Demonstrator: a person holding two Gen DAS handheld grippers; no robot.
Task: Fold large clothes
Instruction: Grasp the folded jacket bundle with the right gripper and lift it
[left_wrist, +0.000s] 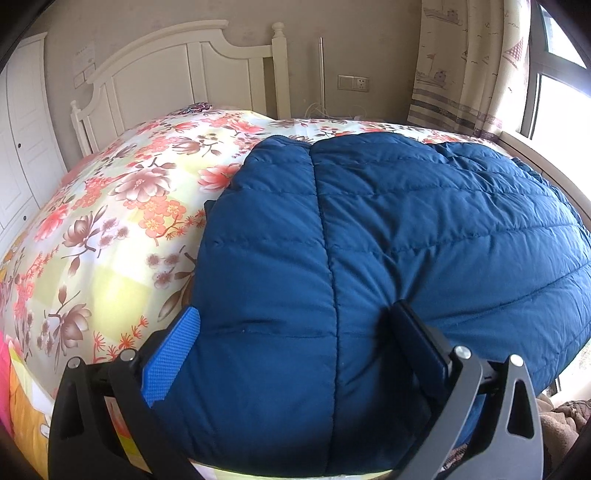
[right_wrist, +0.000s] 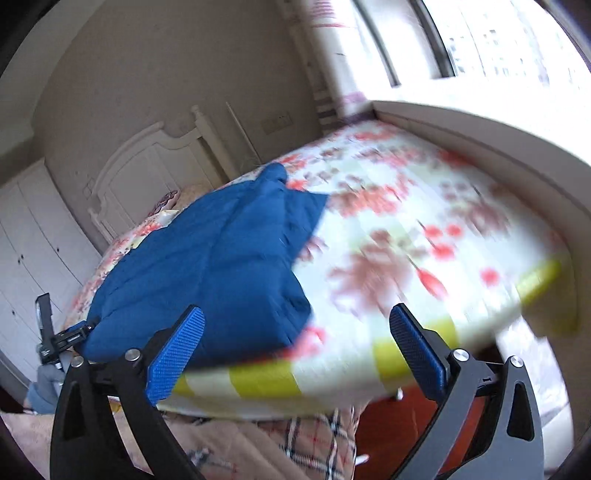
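A home bedroom: a bed with a floral sheet and white headboard lies ahead of the hand-held gripper, white wardrobe doors left, curtained window right.

floral-sheeted bed, blue quilted jacket on it

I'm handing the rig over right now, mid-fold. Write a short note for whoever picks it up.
Left gripper: open, fingers astride the near edge of the blue jacket, not clamped.
Right gripper: open, empty, at the bed's near edge; its view is motion-blurred.
Jacket lies on the floral bedspread, bunched toward the left in the right wrist view.
Done: how many folds are made cannot be told.
Left: grip the hem, finish folding.
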